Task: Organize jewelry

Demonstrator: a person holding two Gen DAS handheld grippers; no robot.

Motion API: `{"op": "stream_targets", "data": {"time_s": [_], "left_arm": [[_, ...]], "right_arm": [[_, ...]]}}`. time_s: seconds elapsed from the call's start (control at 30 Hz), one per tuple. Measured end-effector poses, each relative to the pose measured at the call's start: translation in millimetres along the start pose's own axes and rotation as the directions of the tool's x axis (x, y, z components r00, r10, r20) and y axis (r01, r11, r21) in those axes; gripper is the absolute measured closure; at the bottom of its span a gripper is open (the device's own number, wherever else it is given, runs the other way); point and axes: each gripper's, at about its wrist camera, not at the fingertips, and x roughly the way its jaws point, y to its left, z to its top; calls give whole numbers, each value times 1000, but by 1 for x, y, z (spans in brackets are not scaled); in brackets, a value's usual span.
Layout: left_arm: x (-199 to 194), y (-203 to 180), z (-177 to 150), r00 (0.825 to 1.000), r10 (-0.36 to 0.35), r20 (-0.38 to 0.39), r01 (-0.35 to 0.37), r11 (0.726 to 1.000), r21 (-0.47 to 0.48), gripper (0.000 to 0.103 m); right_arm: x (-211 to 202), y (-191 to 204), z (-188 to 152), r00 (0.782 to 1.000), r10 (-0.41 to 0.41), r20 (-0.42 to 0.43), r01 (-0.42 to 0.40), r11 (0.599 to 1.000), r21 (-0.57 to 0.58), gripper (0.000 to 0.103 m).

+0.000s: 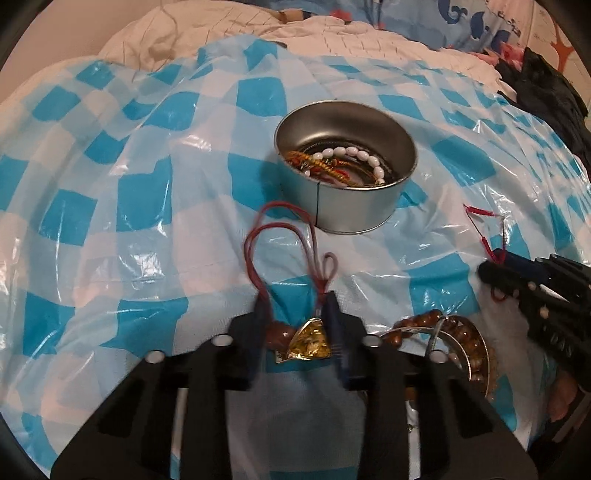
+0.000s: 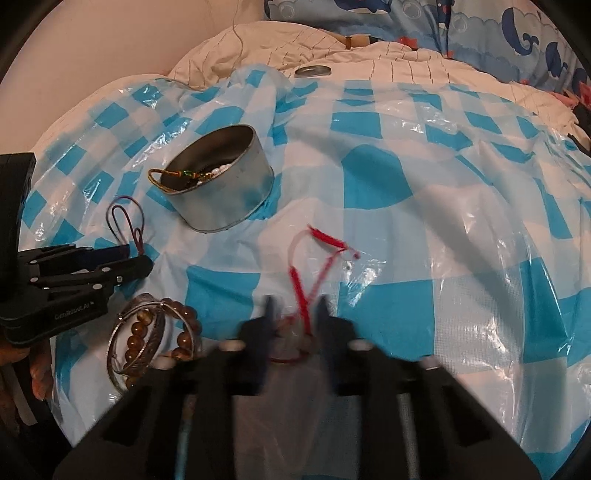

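Observation:
A round metal tin (image 1: 345, 199) holds white beads and cords; it also shows in the right wrist view (image 2: 225, 192). My left gripper (image 1: 295, 306) is open around a dark red cord necklace (image 1: 258, 236) with an amber pendant (image 1: 308, 341) lying on the checked plastic sheet. My right gripper (image 2: 293, 308) is open around a bright red cord (image 2: 306, 280) in a small clear bag. A brown bead bracelet and silver bangles (image 2: 155, 339) lie between the grippers, and show in the left wrist view (image 1: 443, 339).
The blue-and-white checked plastic sheet (image 2: 406, 184) covers a bed. A white quilt (image 1: 258, 33) and a whale-print pillow (image 2: 517, 33) lie behind. A tin lid (image 2: 313, 70) rests at the sheet's far edge. Dark clothing (image 1: 546, 96) lies at the right.

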Motion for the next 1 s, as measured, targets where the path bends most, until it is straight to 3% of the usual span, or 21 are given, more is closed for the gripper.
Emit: {"op": "stream_targets", "data": {"time_s": [0.2,0.37,0.77,0.9,1.0], "left_arm": [[-20,14,4,992,-111,62,116,990,-77,98],[-42,17,9,981,-139,135,150,985,-82,98],[-59,5,20,970,-143,194,153,987,-38,98],[-71,-2,32,957,-159,241,168,986,-18,98],[-78,-5,46,938,-186,293,197,980,-9,98]], "right_arm": [[-16,-7,5,995,63,73,-67,996,53,89],[-32,-5,12,981,108,164,-117,992,48,89],[-45,7,20,959,170,229,-176,984,6,89],[-48,11,28,947,204,247,-209,978,-9,89],[-47,16,41,937,224,268,-227,974,-23,89]]}}
